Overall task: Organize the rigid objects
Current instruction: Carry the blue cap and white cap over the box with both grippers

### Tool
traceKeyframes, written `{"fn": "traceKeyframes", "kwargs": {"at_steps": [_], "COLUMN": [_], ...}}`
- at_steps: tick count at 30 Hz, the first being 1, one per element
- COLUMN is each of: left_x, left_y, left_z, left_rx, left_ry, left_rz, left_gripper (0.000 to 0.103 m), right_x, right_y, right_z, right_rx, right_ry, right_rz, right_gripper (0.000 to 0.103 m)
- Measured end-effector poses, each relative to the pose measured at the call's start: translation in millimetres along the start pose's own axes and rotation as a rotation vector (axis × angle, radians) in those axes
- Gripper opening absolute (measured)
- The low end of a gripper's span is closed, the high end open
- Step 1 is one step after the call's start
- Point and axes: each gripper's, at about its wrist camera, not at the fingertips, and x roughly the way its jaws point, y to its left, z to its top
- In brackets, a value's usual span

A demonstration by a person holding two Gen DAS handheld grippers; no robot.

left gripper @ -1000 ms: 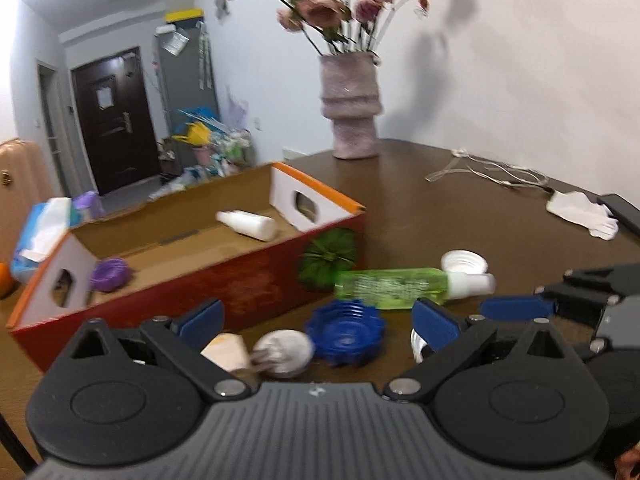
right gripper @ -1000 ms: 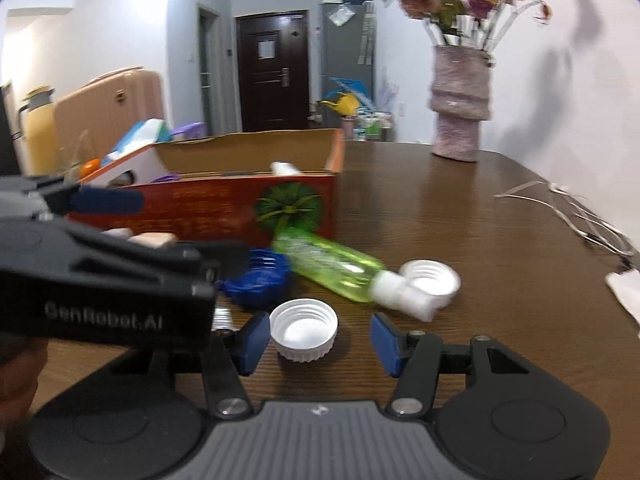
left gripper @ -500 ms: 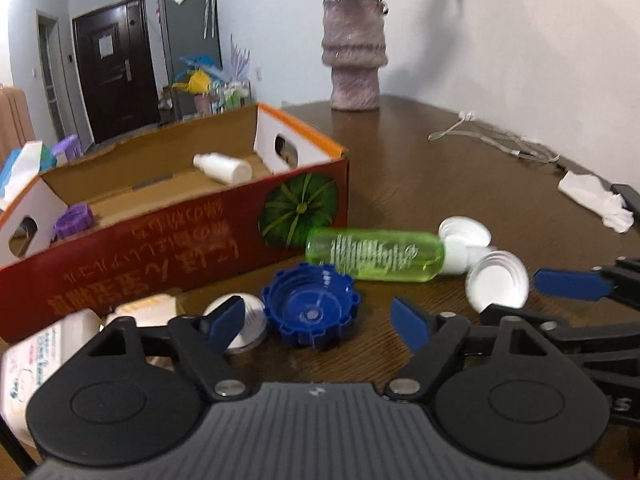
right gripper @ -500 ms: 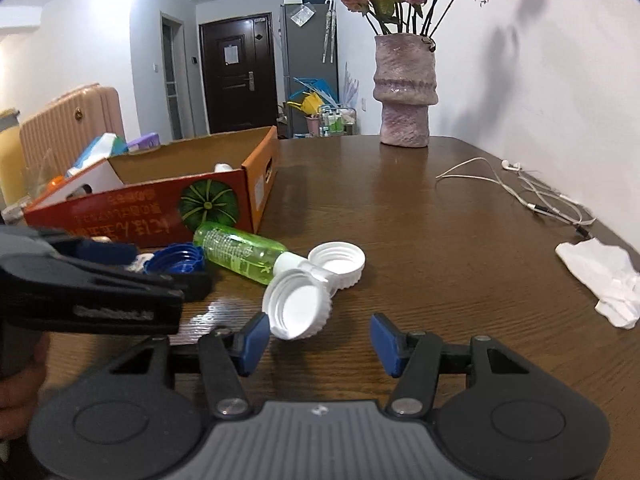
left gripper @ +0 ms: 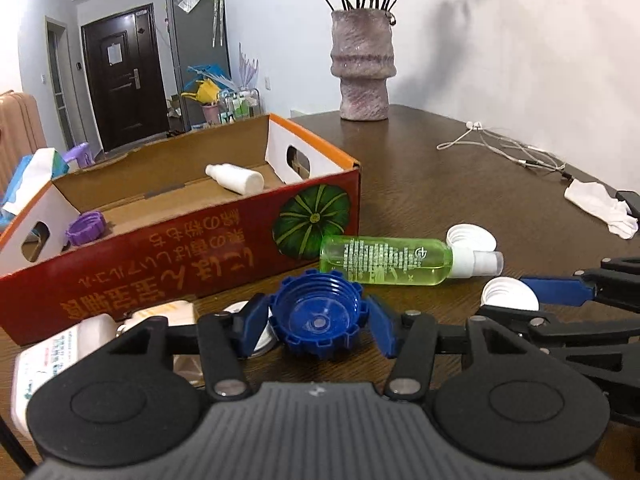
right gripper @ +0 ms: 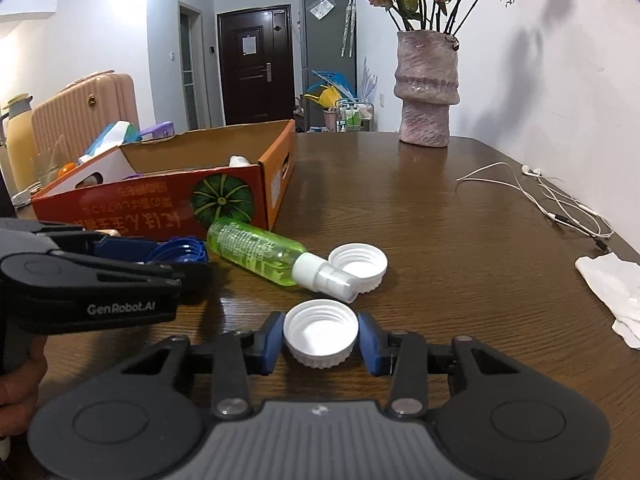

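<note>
Closing, left gripper (left gripper: 318, 322): jaws narrowing on the blue cap (left gripper: 318, 322), pads touching both its sides, just in front of the red box (left gripper: 160, 256).
Box contents: purple cap (left gripper: 85, 229), small white bottle (left gripper: 236, 177).
Green bottle (right gripper: 260, 254): lying on the table (right gripper: 460, 240), between box and grippers.
Right gripper (right gripper: 320, 338): jaws closing on a white cap (right gripper: 320, 332), pads against it.
Second white cap (right gripper: 359, 266): touching the bottle's nozzle.

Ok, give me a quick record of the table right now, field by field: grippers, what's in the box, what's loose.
left gripper: jaws closing, blue cap between them
right gripper: jaws closing, white cap between them
cardboard box: holds white bottle and purple cap
loose on table: green spray bottle lying on its side, second white cap by its nozzle
</note>
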Motion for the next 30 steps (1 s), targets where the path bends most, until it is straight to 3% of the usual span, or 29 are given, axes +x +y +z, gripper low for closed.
{"fn": "traceKeyframes", "kwargs": {"at_steps": [11, 30], "left_x": [-80, -237], "left_y": [18, 65], "left_z": [-5, -65], "left_rx": [-0.080, -0.200], "left_ry": [-0.103, -0.254], "left_rz": [0.031, 0.142], "left_gripper": [0.055, 0.055], "right_x": [-49, -157], "right_y": [26, 122], "right_z": [8, 0], "right_rx": [-0.039, -0.179], "right_ry": [-0.062, -0.204], "right_rz": [0.019, 0.128], "right_gripper": [0.039, 0.039]}}
